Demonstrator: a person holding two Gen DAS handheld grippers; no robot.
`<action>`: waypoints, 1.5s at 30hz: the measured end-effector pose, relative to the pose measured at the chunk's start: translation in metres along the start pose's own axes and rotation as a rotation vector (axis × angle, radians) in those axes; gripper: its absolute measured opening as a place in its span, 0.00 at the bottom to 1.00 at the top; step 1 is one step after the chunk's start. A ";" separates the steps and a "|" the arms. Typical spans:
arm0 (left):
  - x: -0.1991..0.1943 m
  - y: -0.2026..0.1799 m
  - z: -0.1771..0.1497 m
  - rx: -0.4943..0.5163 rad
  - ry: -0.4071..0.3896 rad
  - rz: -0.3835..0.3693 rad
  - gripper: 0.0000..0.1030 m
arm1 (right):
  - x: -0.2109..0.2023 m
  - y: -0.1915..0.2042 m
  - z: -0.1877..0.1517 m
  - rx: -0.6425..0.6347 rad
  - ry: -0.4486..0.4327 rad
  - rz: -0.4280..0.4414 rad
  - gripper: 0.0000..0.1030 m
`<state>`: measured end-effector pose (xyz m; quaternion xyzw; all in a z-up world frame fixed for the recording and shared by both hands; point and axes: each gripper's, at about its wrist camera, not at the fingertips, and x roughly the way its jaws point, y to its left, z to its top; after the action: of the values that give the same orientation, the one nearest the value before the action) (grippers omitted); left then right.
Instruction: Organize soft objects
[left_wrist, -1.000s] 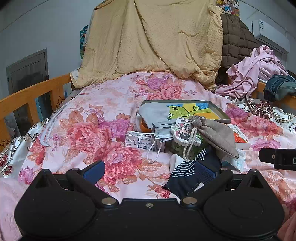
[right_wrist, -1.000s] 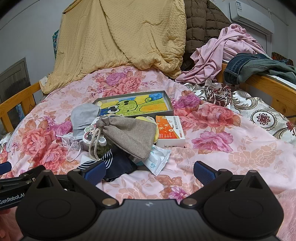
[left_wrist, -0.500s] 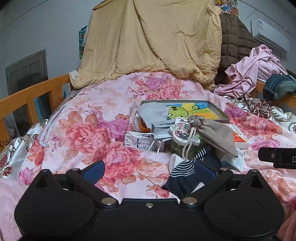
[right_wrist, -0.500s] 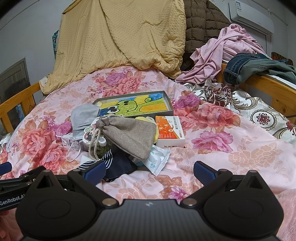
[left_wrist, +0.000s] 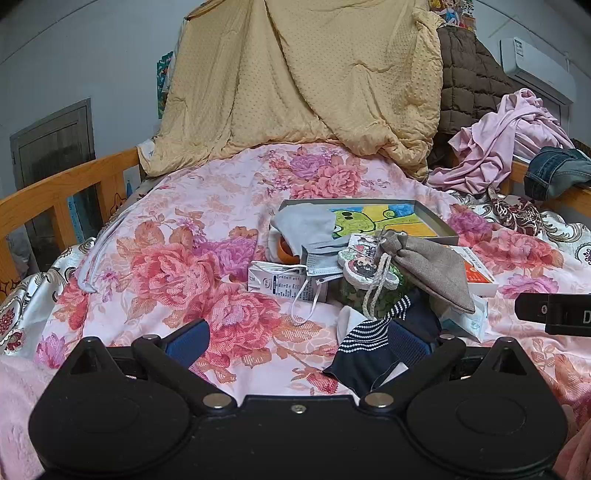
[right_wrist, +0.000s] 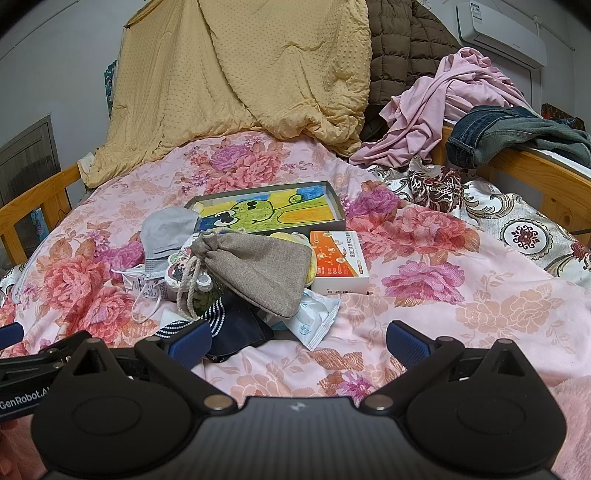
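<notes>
Grey drawstring pouch (right_wrist: 255, 269) lies slumped over the pile, cord dangling onto a navy striped sock (right_wrist: 225, 325); your left gripper (left_wrist: 295, 339) and right gripper (right_wrist: 299, 341) both gape wide, holding nothing.

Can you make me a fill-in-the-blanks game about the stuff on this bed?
1. The pouch is tied with a ____.
2. The tray has a green ____ drawn inside.
3. Both the left claw and the right claw are ____.
4. The jeans hang over the wooden ____.

Missing words: string; frog; open; rail
</notes>
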<state>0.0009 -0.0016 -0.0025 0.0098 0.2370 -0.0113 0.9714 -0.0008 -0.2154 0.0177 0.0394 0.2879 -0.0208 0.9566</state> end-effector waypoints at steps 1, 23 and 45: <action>0.000 0.000 -0.001 0.001 0.000 0.000 0.99 | 0.000 -0.001 0.000 0.000 0.000 0.000 1.00; 0.000 -0.001 -0.001 0.003 0.000 0.001 0.99 | 0.000 -0.001 0.000 0.003 -0.001 0.001 1.00; 0.076 -0.012 0.045 0.174 0.218 -0.266 0.99 | 0.080 -0.028 0.067 -0.054 0.192 0.210 1.00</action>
<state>0.0885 -0.0160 0.0020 0.0632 0.3380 -0.1591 0.9254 0.1011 -0.2506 0.0277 0.0451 0.3727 0.0910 0.9224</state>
